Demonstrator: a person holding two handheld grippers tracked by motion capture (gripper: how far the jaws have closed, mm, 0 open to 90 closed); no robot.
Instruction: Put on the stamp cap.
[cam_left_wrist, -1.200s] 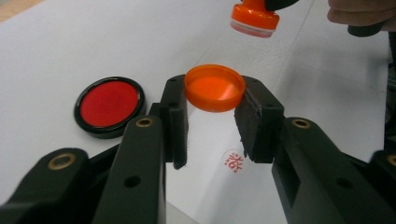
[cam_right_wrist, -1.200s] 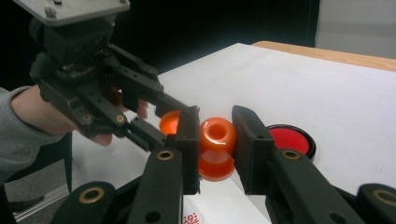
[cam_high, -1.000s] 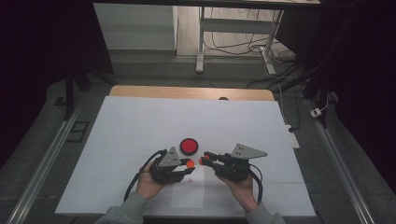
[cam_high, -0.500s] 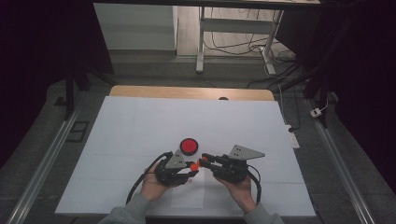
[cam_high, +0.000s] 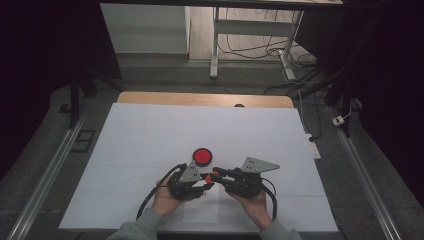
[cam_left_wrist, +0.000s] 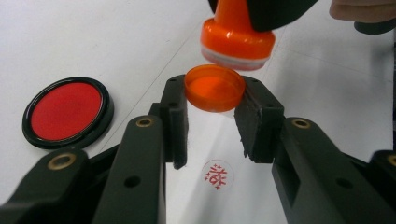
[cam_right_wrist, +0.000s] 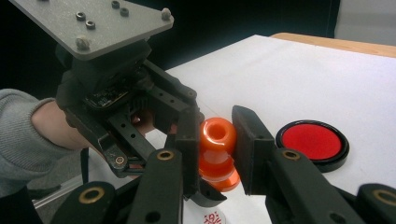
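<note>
Since the earlier frames the left gripper (cam_high: 204, 183) has been edging toward the right gripper (cam_high: 216, 175), so the two are now meeting tip to tip just in front of the ink pad (cam_high: 202, 156); the right hand has been keeping its place.

In the high view both grippers are hovering over the white worktop (cam_high: 150, 135), near the middle of its near edge, with an orange spot showing between their tips. The ink pad is lying just beyond them, apart from both.

In the left gripper view the fingers (cam_left_wrist: 175, 119) are clamping a shallow orange cap (cam_left_wrist: 215, 87), open side up. Right above it the orange stamp (cam_left_wrist: 237, 37) is hanging base down, close but not seated in the cap. A red stamped mark (cam_left_wrist: 217, 175) is showing on the worktop beneath, and the ink pad is lying off to the left.

In the right gripper view the fingers (cam_right_wrist: 250, 140) are clamping the stamp by its rounded handle, with the left gripper pressing in close beside it.
</note>
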